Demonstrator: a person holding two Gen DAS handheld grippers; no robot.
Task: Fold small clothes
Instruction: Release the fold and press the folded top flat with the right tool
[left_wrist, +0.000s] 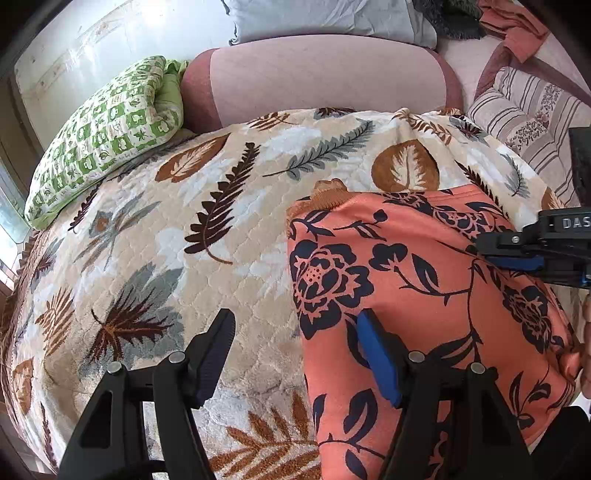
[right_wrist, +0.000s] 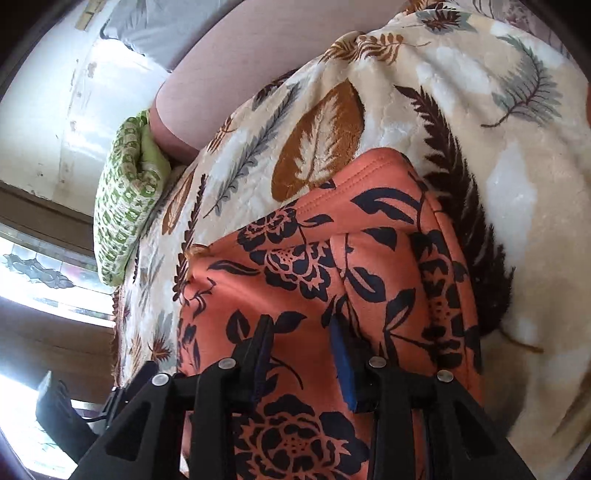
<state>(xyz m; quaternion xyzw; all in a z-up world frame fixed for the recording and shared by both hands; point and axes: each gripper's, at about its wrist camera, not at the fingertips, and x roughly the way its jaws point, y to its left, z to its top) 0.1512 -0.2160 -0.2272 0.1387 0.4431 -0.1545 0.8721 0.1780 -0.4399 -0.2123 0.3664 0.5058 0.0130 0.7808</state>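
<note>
**Orange floral garment on the leaf-print blanket**

The orange floral garment (left_wrist: 424, 295) lies folded on the leaf-print blanket (left_wrist: 184, 229), a green checked pillow (left_wrist: 107, 129) beyond it. My left gripper (left_wrist: 295, 350) hangs with jaws spread wide over the garment's left edge, nothing between them. My right gripper (right_wrist: 303, 354) stands part-open above the cloth; whether it pinches any fabric I cannot tell

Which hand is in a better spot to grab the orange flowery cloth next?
The right. The right gripper has both jaws over the orange flowery cloth, close together. The left gripper straddles the cloth's edge, jaws wide, one of them over the leafy blanket.
</note>
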